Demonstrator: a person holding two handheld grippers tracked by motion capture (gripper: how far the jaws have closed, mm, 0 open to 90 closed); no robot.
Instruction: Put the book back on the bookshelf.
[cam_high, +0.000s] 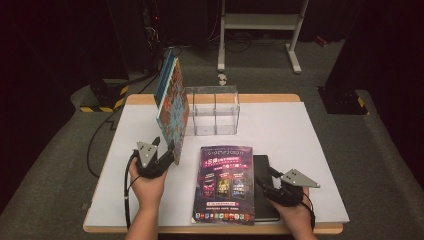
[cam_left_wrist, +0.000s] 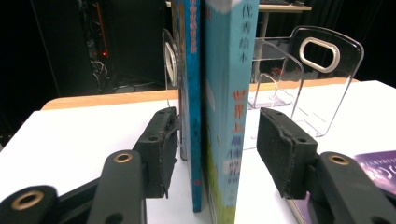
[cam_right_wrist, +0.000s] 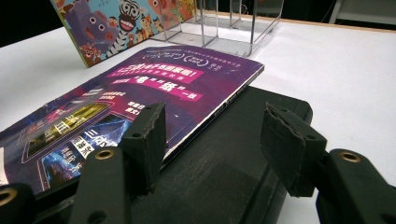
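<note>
Books (cam_left_wrist: 212, 93) stand upright and leaning, left gripper (cam_left_wrist: 217, 149) fingers apart and off them, so they may topple onto the surface (cam_high: 280, 125).

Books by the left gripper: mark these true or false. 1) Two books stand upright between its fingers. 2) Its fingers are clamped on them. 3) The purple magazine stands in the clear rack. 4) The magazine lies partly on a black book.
1) True: two books stand upright between the left gripper fingers.
2) False: there are gaps on both sides.
3) False: the magazine lies flat on the table, in front of the rack.
4) True: its right edge overlaps the black book.
</note>
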